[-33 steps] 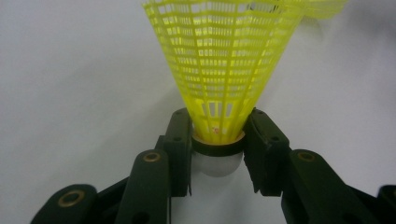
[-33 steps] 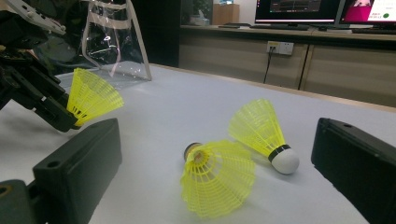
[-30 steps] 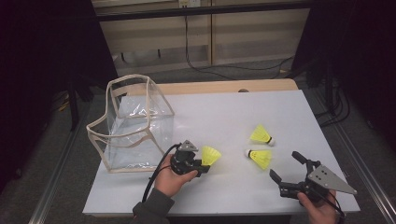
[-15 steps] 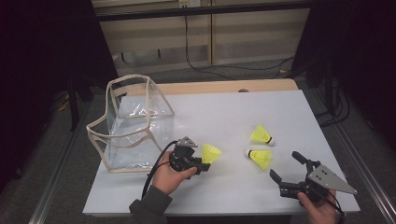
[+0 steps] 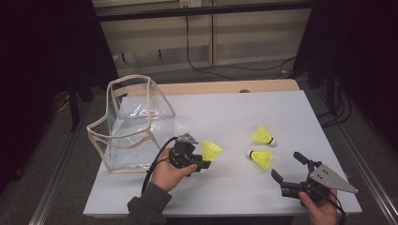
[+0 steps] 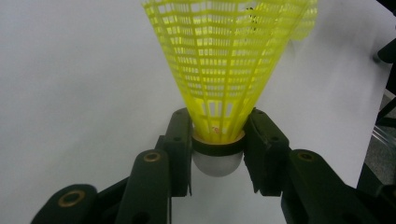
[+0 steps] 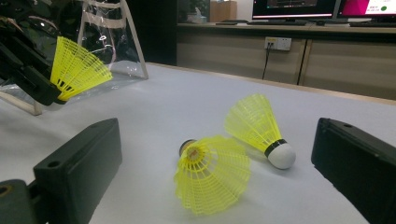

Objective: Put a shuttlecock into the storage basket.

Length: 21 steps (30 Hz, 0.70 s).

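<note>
**Left gripper holds one shuttlecock beside the clear bag**

The left gripper point(image 5: 202, 161) clamps a yellow shuttlecock point(image 5: 211, 150) just right of the clear bag point(image 5: 133, 126) on the white table point(image 5: 225, 112). The left gripper view adds detail: both jaws press the black band above the white cork point(image 6: 217, 163), with the skirt pointing away from the camera. The right gripper point(image 5: 290, 170) rests well right of the bag near the table's front edge, jaws wide with nothing between them. The right gripper view shows two more shuttlecocks lying just ahead of those jaws: the near shuttlecock point(image 7: 212, 174) turns its skirt toward the camera, the far shuttlecock point(image 7: 258, 126) shows its white cork, and the two lie just beside each other.
</note>
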{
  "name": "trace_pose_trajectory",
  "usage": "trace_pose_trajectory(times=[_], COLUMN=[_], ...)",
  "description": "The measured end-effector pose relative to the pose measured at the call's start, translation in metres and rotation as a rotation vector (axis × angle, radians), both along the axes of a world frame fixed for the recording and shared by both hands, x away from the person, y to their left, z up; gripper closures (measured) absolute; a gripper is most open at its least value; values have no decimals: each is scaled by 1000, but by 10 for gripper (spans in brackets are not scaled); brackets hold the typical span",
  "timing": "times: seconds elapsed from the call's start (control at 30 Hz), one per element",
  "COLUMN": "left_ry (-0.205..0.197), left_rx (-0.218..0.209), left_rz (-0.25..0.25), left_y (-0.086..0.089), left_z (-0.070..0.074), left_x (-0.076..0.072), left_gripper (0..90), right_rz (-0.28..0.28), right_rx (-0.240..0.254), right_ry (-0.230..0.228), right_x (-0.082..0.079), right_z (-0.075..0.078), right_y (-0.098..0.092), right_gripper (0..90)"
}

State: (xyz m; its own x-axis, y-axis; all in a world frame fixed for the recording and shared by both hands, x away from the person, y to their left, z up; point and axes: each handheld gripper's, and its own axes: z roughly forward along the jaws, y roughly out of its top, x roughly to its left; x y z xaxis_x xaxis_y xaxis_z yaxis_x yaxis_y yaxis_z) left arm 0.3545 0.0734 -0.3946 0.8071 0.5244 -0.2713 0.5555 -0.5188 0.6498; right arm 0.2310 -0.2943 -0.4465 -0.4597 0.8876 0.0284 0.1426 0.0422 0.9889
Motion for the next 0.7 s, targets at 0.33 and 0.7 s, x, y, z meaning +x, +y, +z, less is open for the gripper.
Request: trace_pose_trajectory(times=[0.33, 0.7], left_ry=[-7, -19], left_rx=[8, 18], left_rz=[-5, 0], left_y=[0, 1], left_z=[7, 16], left_x=[2, 6], left_gripper=[644, 644], right_rz=[-7, -12], right_rx=[6, 13], right_ry=[13, 14], right_x=[3, 3], right_z=[-1, 0], right_y=[-1, -2], right_gripper=[16, 16])
